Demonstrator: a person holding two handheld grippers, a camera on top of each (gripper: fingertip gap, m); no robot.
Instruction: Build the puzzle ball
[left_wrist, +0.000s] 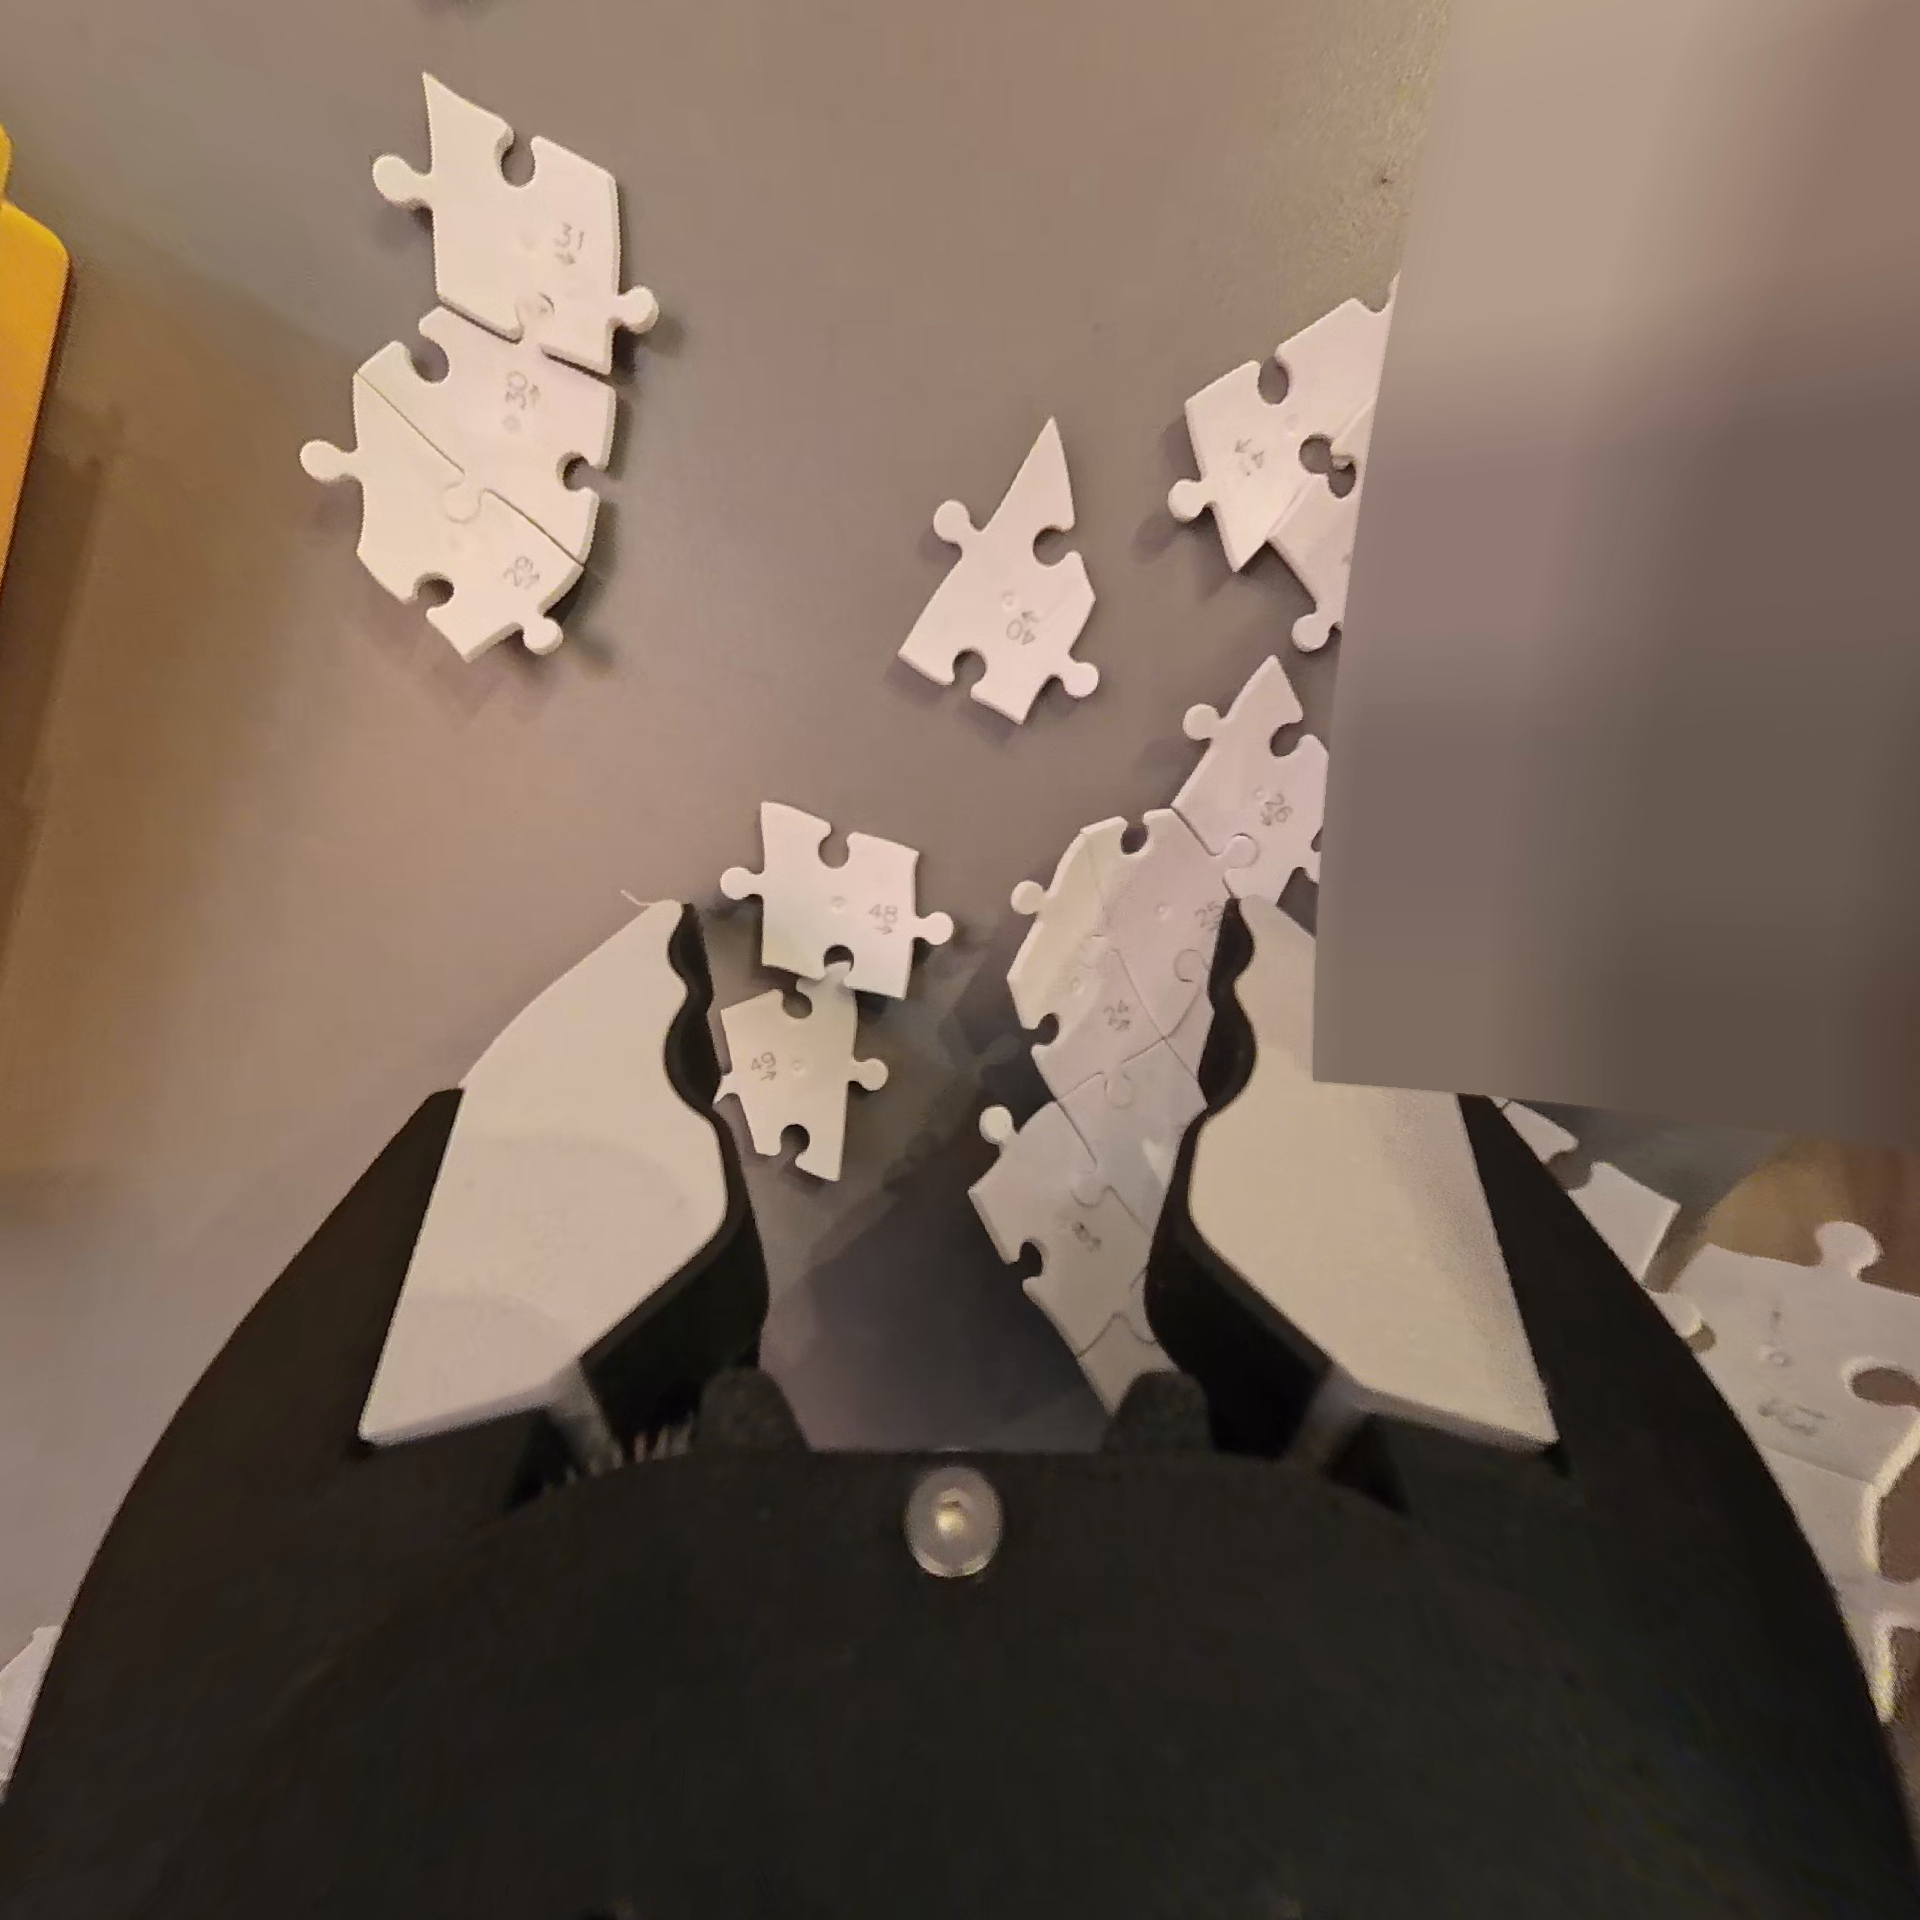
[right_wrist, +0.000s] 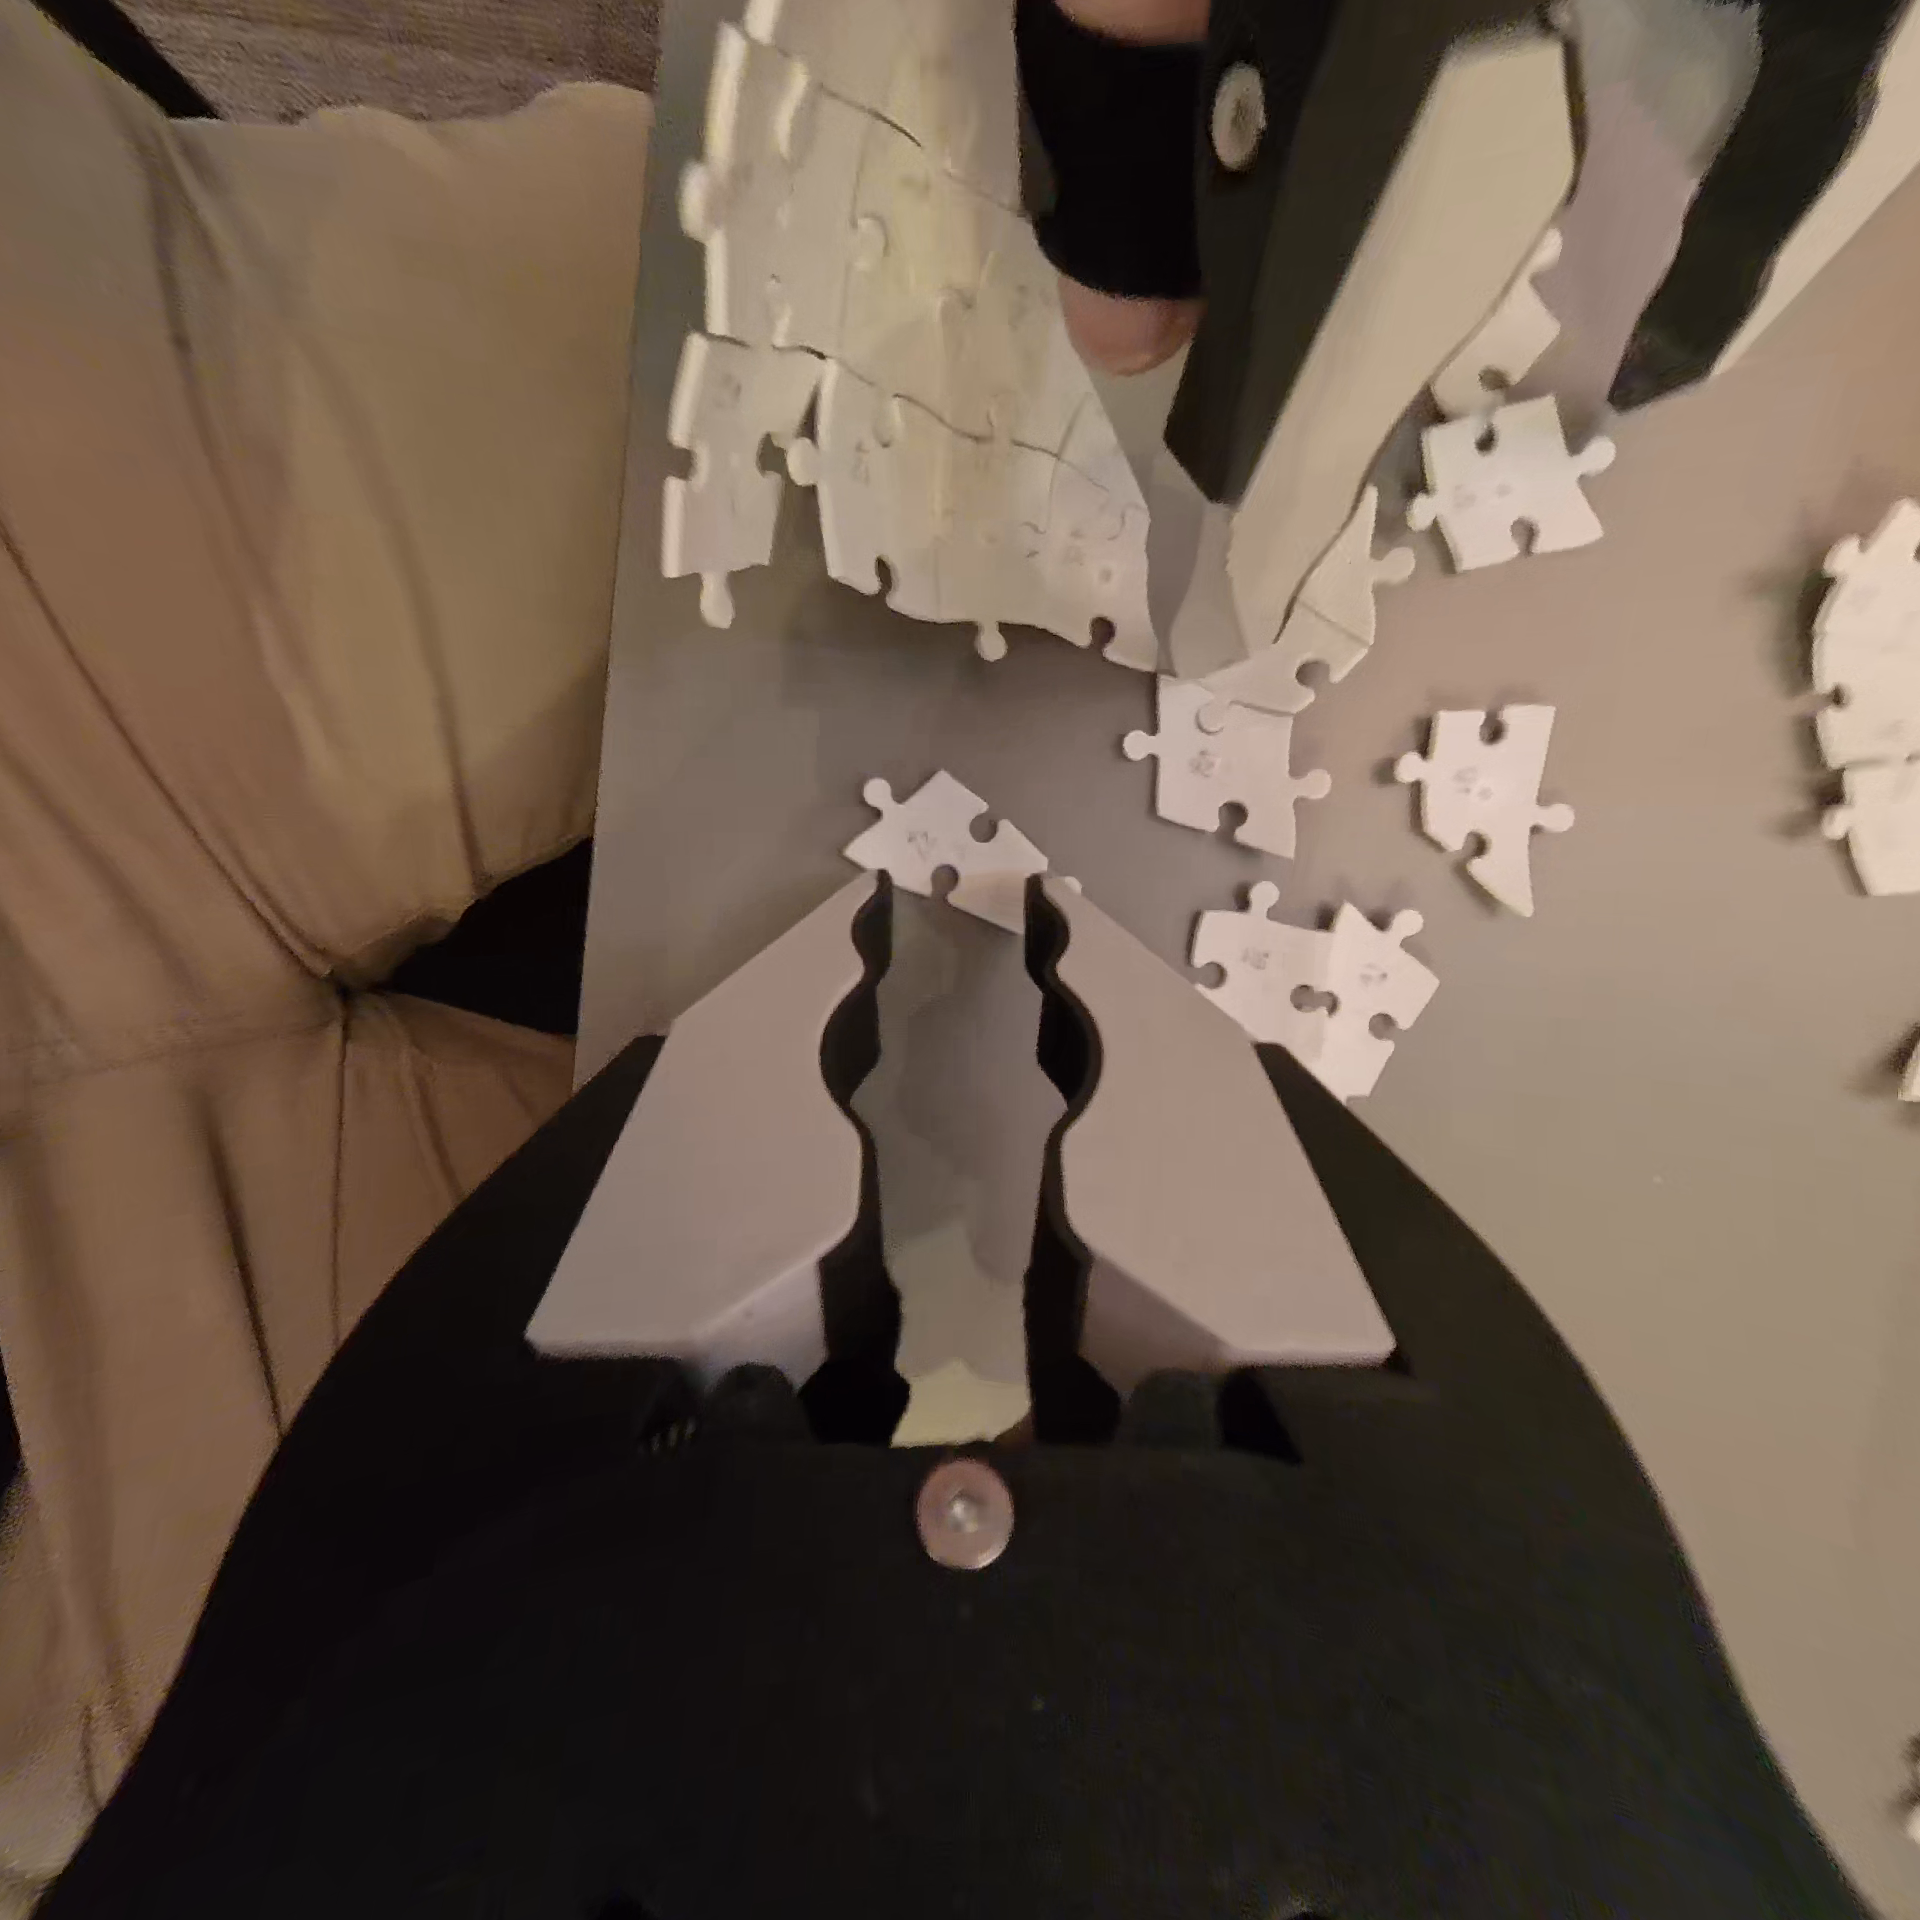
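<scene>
1. The left gripper (left_wrist: 956, 914) is spread wide over loose white puzzle pieces (left_wrist: 1023, 597) on the grey table (left_wrist: 831, 260).
2. The right gripper (right_wrist: 958, 888) is narrowly parted, empty, its tips at a small joined pair (right_wrist: 940, 842).

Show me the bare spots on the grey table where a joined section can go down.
In the left wrist view, the table is bare between the three-piece strip and the lone pointed piece, and also below that strip. Crowded: around the left gripper, with two small pieces and a curved strip.
</scene>
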